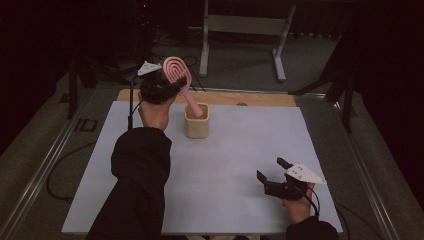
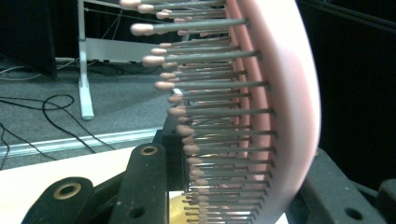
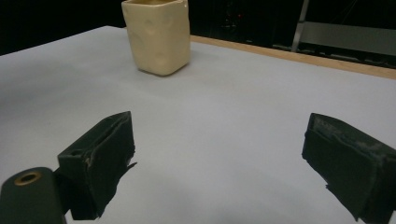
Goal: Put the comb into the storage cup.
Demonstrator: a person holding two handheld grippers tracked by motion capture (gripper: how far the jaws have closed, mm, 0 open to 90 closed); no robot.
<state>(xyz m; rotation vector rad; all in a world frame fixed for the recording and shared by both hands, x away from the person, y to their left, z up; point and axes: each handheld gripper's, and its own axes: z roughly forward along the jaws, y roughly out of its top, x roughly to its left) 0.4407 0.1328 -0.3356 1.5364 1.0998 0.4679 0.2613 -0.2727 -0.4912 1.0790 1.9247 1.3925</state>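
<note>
A person is sitting at a table covered by a pale sheet (image 1: 225,180), working with a hand-held gripper in each hand. The left gripper (image 1: 167,86) is raised above the far left part of the sheet and is clamping a pink hairbrush (image 1: 179,77) by its head, with the jaws pressing on either side of it. The brush is tilting: its rounded head is pointing up and away, while its handle is slanting down to the right, with the tip sitting inside the mouth of a cream-coloured cup (image 1: 196,121). The cup is standing upright near the far middle of the sheet, just to the right of the person's left hand (image 1: 156,114).

In the left gripper view, the hairbrush (image 2: 261,112) is sitting very close, between the two black jaws, with rows of grey bristles tipped in pink pointing left.

The right gripper (image 1: 274,175) is resting low near the front right corner of the sheet, well apart from the cup. Its jaws are standing wide open, holding nothing. In the right gripper view, the cup (image 3: 158,35) is standing farther off, beyond the left jaw
</note>
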